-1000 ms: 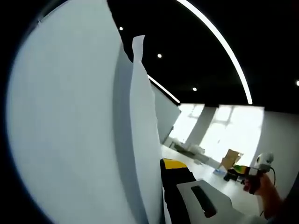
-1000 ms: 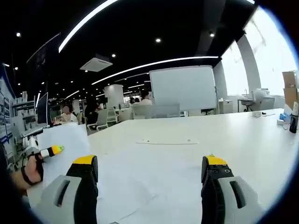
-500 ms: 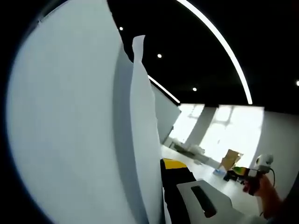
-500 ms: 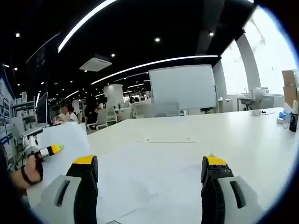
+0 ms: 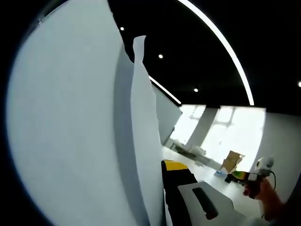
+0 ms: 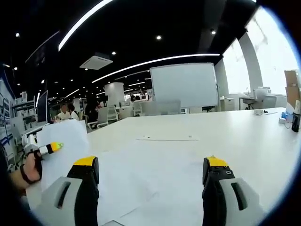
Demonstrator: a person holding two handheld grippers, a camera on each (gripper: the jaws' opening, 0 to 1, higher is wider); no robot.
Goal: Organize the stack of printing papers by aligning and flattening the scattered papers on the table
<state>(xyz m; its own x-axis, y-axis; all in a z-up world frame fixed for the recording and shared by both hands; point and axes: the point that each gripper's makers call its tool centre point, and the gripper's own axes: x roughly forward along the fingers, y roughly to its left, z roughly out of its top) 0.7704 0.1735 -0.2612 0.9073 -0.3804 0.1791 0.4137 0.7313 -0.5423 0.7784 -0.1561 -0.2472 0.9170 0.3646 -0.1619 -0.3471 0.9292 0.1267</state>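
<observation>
Scattered white printing sheets (image 6: 141, 183) lie flat and loosely overlapped on the white desk (image 6: 244, 136), edges out of line. A separate thin white sheet (image 6: 63, 150) is raised at the left, upright, curved; close up, its bowed surface (image 5: 70, 132) and edge show.

Our right gripper (image 6: 148, 188) has two black jaws with yellow tips, each backed by a grey shell with a dark slot. Our left gripper (image 6: 47, 149) is pale with a yellow tip. A dark band (image 6: 23, 175) circles the wrist behind that tip.
</observation>
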